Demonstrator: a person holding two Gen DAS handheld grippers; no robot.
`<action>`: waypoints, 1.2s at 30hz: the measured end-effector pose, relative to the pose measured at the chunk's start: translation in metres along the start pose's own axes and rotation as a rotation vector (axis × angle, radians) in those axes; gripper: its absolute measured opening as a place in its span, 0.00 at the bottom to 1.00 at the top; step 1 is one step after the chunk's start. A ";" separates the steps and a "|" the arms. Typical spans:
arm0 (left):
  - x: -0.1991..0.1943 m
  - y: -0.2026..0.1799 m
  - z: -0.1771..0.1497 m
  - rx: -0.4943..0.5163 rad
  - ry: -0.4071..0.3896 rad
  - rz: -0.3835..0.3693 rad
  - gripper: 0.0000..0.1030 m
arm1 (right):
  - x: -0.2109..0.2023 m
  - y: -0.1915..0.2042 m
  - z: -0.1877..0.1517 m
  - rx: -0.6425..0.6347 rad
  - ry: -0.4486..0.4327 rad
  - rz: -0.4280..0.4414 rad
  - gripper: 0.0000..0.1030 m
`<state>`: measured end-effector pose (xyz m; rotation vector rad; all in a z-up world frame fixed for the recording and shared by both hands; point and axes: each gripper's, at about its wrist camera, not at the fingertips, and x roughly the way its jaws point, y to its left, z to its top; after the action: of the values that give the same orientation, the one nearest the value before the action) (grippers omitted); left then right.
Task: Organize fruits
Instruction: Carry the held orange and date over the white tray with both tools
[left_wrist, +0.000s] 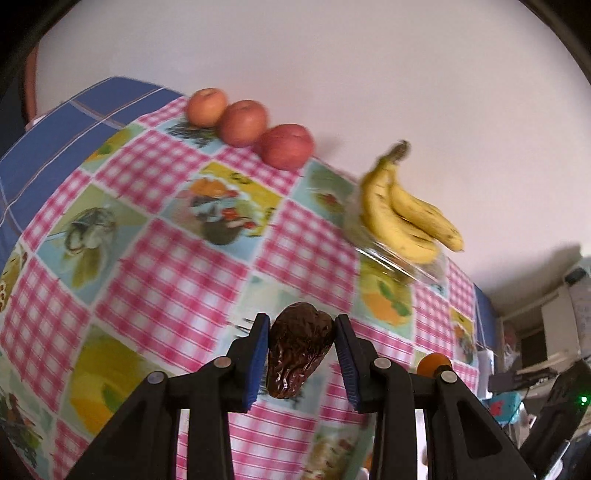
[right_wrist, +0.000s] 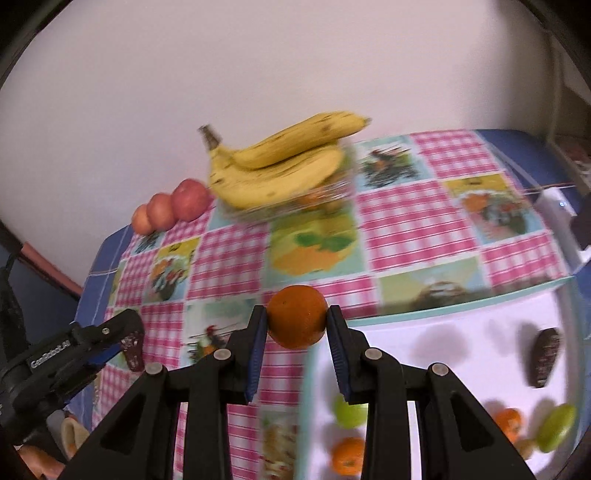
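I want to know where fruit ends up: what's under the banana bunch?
The bananas lie on a clear glass dish on the checked tablecloth. Through the blurred glass an orange shape shows; whether fruit or cloth print, I cannot tell.

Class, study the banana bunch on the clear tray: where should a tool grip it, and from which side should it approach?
Grip the banana bunch just below its stem, where the fruits join and narrow. Come from above at the stem end, probably with fingers straddling the neck. The curved bodies lie stacked, broad and wider than the neck, so they likely slip.
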<state>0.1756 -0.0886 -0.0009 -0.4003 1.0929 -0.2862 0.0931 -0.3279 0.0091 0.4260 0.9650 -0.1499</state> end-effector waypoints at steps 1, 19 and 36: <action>-0.001 -0.008 -0.003 0.013 -0.001 -0.006 0.37 | -0.005 -0.007 0.001 0.007 -0.009 -0.011 0.33; 0.019 -0.134 -0.069 0.281 0.067 -0.066 0.37 | -0.053 -0.101 0.003 0.042 -0.031 -0.188 0.33; 0.065 -0.148 -0.090 0.358 0.081 -0.006 0.37 | -0.028 -0.145 -0.015 0.081 0.064 -0.171 0.33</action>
<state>0.1187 -0.2638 -0.0225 -0.0728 1.0939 -0.4975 0.0210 -0.4556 -0.0163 0.4239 1.0606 -0.3327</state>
